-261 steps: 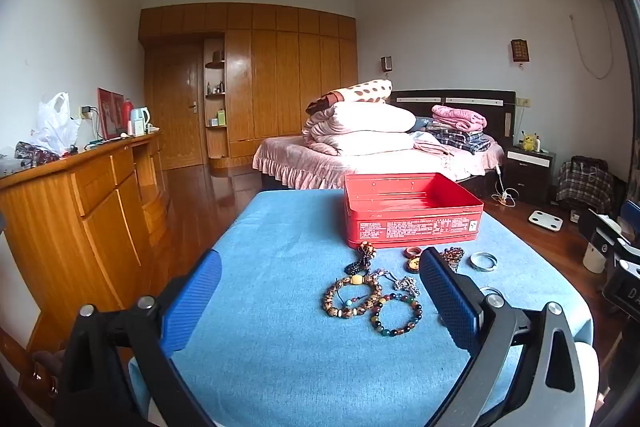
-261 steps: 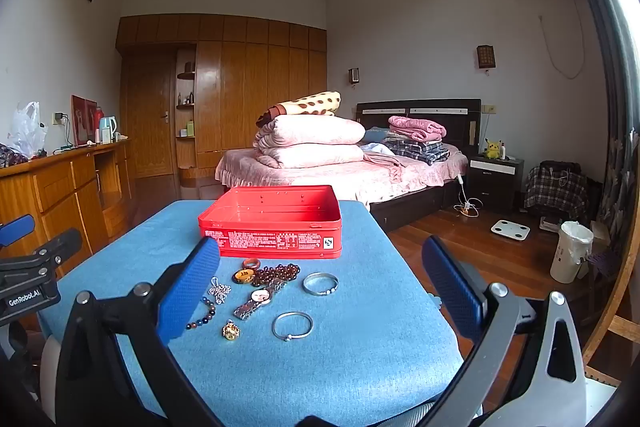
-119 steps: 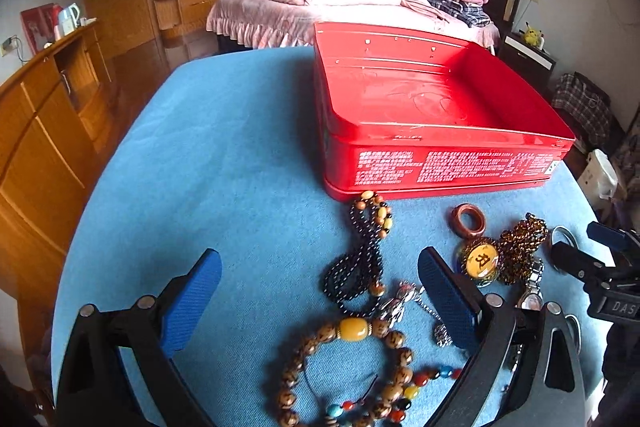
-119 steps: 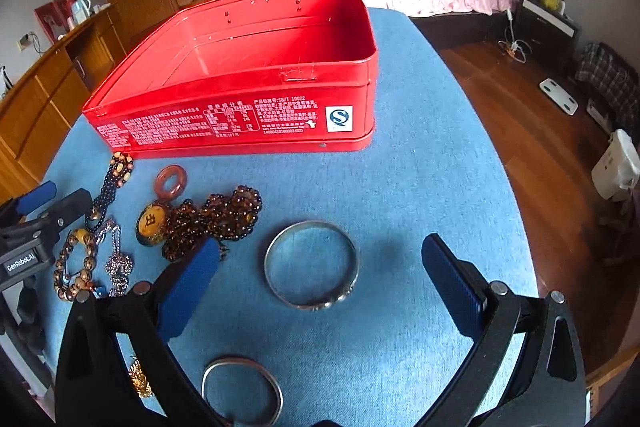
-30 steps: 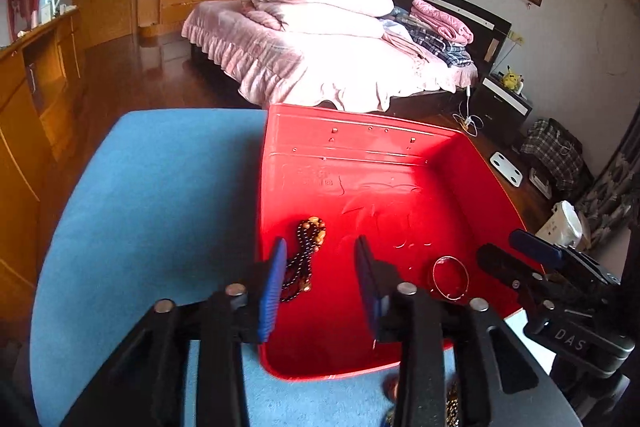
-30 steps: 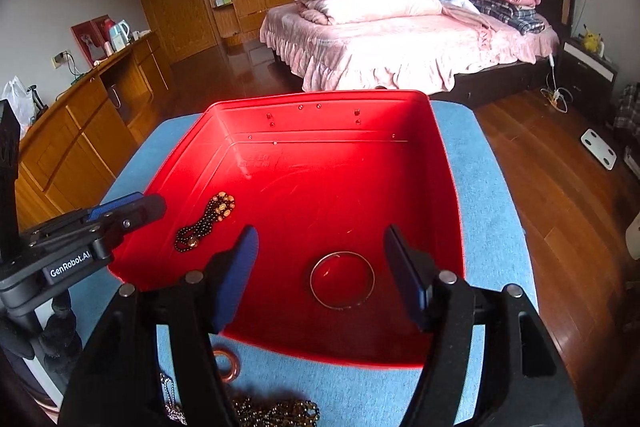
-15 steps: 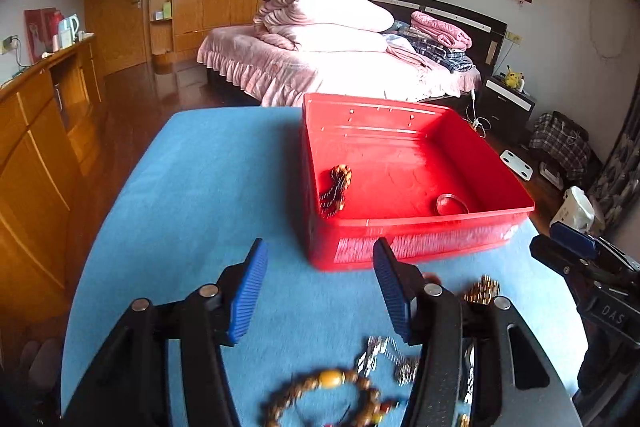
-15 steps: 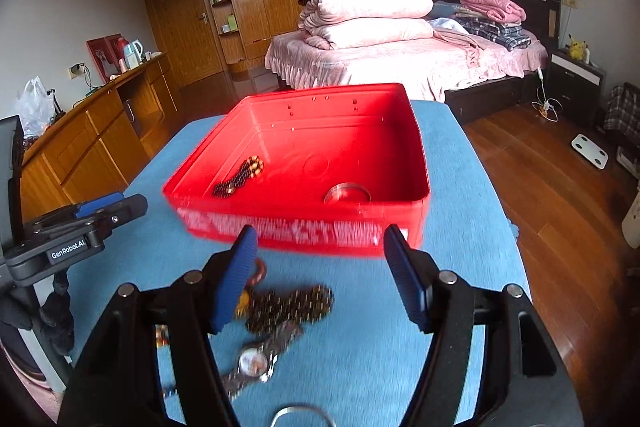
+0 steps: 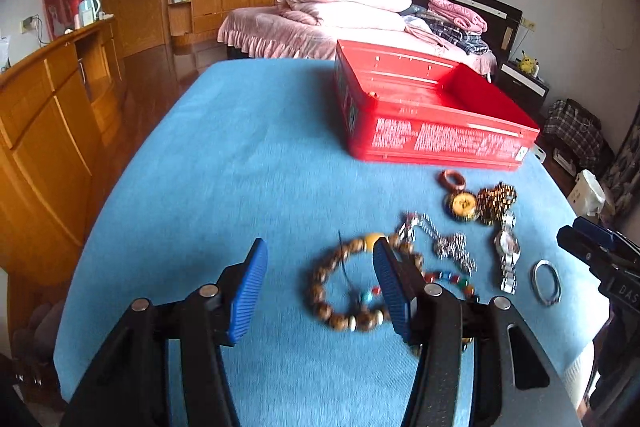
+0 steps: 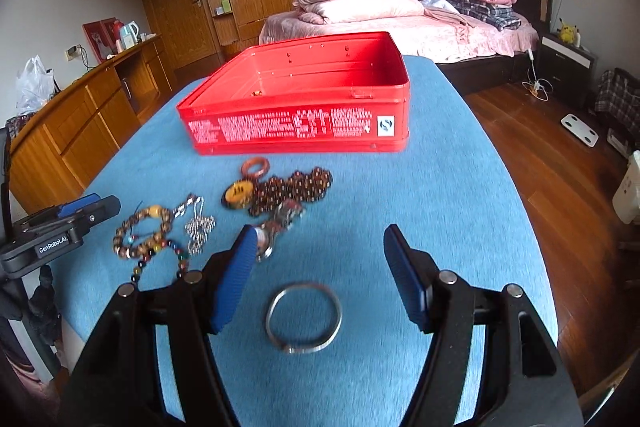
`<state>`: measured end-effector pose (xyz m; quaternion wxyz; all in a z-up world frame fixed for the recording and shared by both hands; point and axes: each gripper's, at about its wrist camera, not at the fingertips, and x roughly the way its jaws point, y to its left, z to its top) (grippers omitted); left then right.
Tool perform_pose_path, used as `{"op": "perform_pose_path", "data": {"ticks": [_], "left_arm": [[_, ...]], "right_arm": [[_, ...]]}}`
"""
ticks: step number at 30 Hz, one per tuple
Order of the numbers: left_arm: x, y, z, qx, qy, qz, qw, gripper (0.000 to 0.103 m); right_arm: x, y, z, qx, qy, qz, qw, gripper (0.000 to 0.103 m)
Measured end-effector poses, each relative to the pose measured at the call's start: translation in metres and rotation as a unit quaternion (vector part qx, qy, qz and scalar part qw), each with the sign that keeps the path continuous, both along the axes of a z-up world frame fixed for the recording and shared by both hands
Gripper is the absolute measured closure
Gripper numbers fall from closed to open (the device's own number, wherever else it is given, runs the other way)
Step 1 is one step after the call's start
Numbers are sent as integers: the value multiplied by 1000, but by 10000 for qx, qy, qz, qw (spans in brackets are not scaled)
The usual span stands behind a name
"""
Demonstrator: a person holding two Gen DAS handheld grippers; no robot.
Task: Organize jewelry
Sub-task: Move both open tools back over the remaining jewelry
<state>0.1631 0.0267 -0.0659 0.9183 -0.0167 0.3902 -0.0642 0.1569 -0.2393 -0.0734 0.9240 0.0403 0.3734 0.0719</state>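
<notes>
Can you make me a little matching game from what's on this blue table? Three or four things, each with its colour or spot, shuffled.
Things:
1. tin
2. bangle
3. small ring
4. watch

Descriptions:
A. silver hoop between the right gripper's fingers, untouched
B. red, open, at the back
C. reddish-brown, just in front of the tin
D. metal band, lying between the bangle and the silver chain

Pairs: 1-B, 2-A, 3-C, 4-D

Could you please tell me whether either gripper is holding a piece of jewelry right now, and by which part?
Neither holds anything. The left gripper and right gripper are both open above the table, with the silver bangle lying free below the right one.
</notes>
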Motion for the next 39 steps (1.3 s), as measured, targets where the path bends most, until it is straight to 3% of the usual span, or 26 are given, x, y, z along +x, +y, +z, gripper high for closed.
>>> {"op": "perform_pose_path", "data": {"ticks": [14, 22, 34, 35, 38, 39], "left_arm": [[-15, -4, -23, 93, 258, -14, 9996, 49], [-13, 1, -24, -7, 314, 42, 9995, 48], [2, -2, -30, 275, 295, 8, 9992, 43], [3, -2, -30, 257, 307, -4, 9992, 44], [5, 0, -28, 146, 354, -43, 9993, 59], [6, 0, -27, 120, 366, -56, 9992, 69]], "right_arm": [[-25, -1, -25, -136, 280, -120, 9994, 40], [-28, 10, -29, -170, 264, 108, 9994, 41], [-23, 28, -35, -777, 204, 181, 9966, 44], [-22, 28, -35, -779, 194, 207, 9966, 48], [-23, 31, -35, -777, 187, 251, 9965, 55], [-22, 31, -34, -774, 188, 250, 9965, 57]]}}
